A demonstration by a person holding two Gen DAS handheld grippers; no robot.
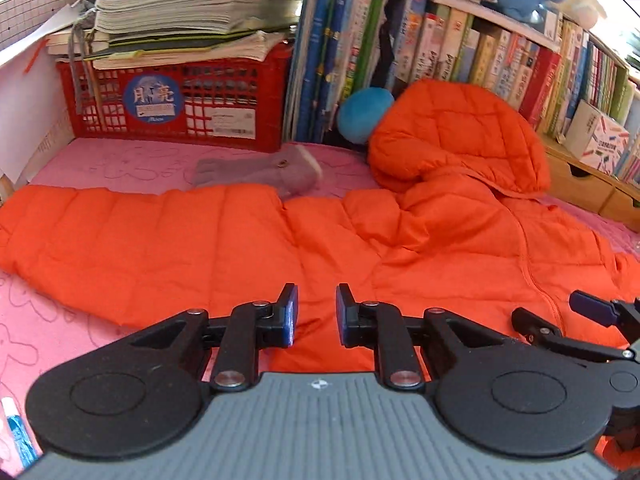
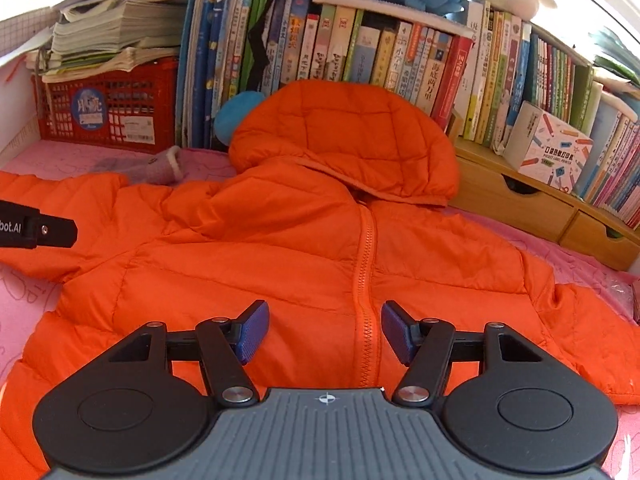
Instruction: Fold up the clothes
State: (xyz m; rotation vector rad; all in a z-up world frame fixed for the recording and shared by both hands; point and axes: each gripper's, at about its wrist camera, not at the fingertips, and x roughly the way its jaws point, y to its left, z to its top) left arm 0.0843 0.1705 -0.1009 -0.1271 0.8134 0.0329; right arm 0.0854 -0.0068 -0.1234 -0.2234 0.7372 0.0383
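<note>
Jacket (image 2: 304,248) lies flat, front up, on the pink mat (image 2: 24,304); its long axis follows the zip, hood (image 2: 344,140) toward the books. Right gripper (image 2: 324,332) hangs over the lower zip, jaws wide apart, holding nothing. Left gripper (image 1: 316,316), jaws narrowly parted and empty, is nearer the outstretched left sleeve (image 1: 120,236), probably the first fold

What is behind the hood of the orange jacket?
Behind the hood of the orange jacket stands a row of books, and a blue soft toy shows at its left edge. The hood covers the lower parts of the books.
</note>
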